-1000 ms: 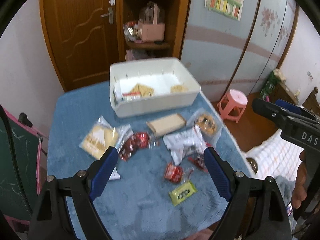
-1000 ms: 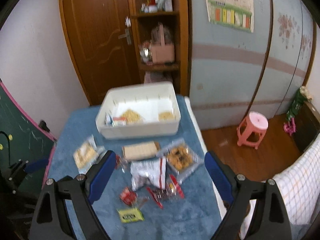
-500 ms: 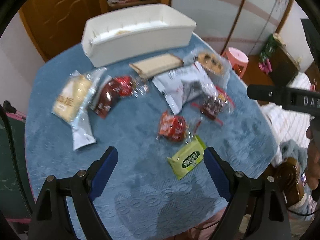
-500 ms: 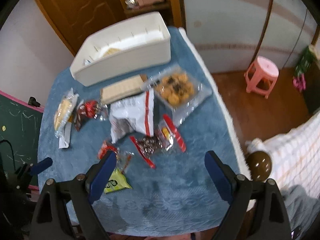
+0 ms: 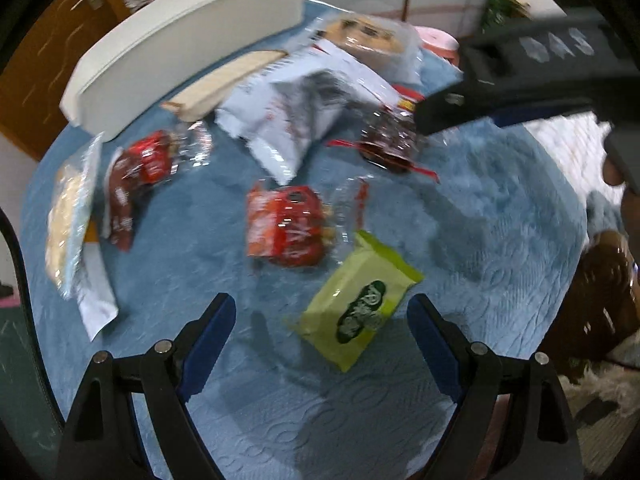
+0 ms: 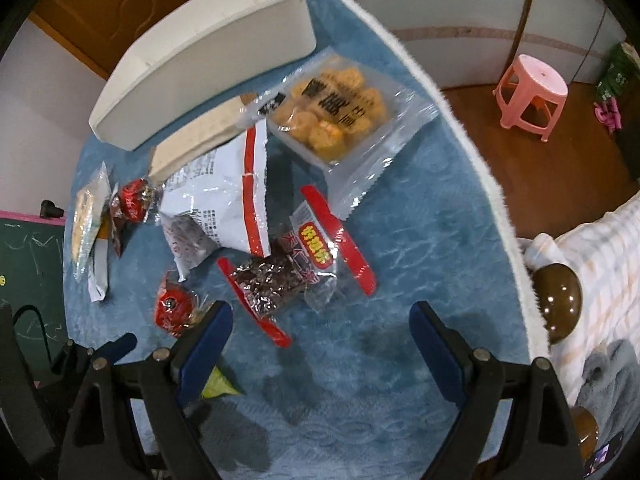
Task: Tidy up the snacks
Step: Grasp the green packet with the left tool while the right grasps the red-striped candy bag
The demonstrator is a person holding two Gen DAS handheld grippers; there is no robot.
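Both my tools have dropped toward the counter point(image 6: 420, 208) since a second ago. The left tool point(image 5: 322, 322) gapes wide, one green packet point(image 5: 356, 300) lying loose between its fingers. The right tool point(image 6: 320, 330) is equally wide, one dark red-edged packet point(image 6: 276, 280) just ahead. One white bin point(image 6: 208, 56) lies farther ahead, beyond the other snacks.

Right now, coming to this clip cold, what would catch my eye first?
Probably the scatter of snack packets across the blue tablecloth, with the long white bin at its far edge. Nearest the left gripper lies a lime-green packet, just below a bright red one. The right gripper, jaws wide and empty, hangs over a red-edged pack of dark snacks.
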